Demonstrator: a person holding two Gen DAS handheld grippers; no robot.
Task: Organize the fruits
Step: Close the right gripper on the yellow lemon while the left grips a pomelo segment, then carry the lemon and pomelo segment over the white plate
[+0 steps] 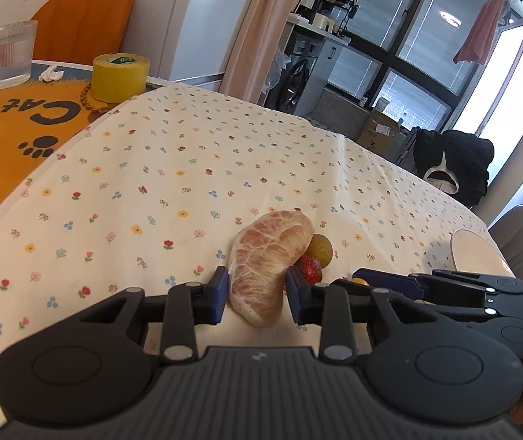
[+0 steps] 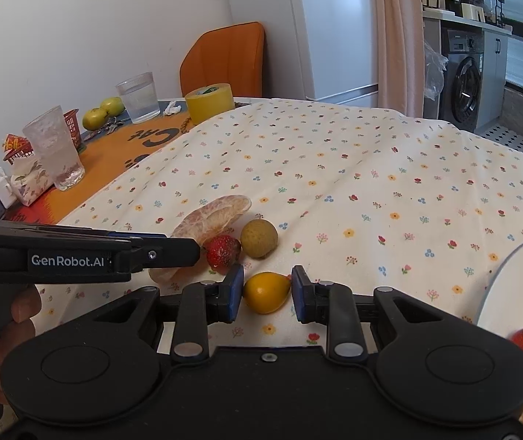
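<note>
On the flowered cloth [image 2: 334,168], near you, your left gripper [image 1: 256,289] pinched the pomelo wedge [image 1: 266,264] and your right gripper [image 2: 266,291] the yellow fruit [image 2: 265,292], seemingly bound for the plate [image 2: 510,286] at right.

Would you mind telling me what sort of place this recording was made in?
Most likely a home dining area open to a kitchen or laundry corner: a table under a floral tablecloth, a washing machine beside counter shelving, and a white fridge against the wall.
</note>
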